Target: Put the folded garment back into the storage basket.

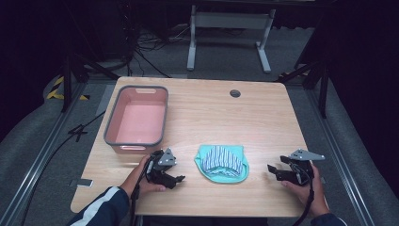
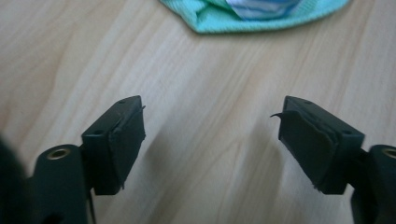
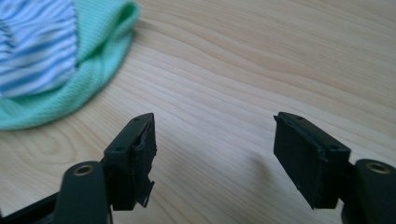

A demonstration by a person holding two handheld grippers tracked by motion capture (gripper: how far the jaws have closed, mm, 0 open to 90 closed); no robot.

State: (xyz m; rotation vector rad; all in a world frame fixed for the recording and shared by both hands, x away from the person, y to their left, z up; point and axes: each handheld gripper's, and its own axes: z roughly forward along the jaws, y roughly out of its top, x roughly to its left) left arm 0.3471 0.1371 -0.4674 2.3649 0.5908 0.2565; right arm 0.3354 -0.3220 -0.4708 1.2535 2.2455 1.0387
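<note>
High view shows the folded green and striped cloth (image 1: 221, 163) lying on the desk (image 1: 263, 117) between the left gripper (image 1: 179, 178) and right gripper (image 1: 270, 168), both with fingers spread and empty, so grabbing it probably comes next.

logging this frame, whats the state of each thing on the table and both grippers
cloth: folded, flat on the table, between the grippers, untouched
bin: upright, empty, at the table's left
left gripper: open, nothing between the jaws, low over bare wood
right gripper: open, nothing between the jaws, apart from the cloth
</note>
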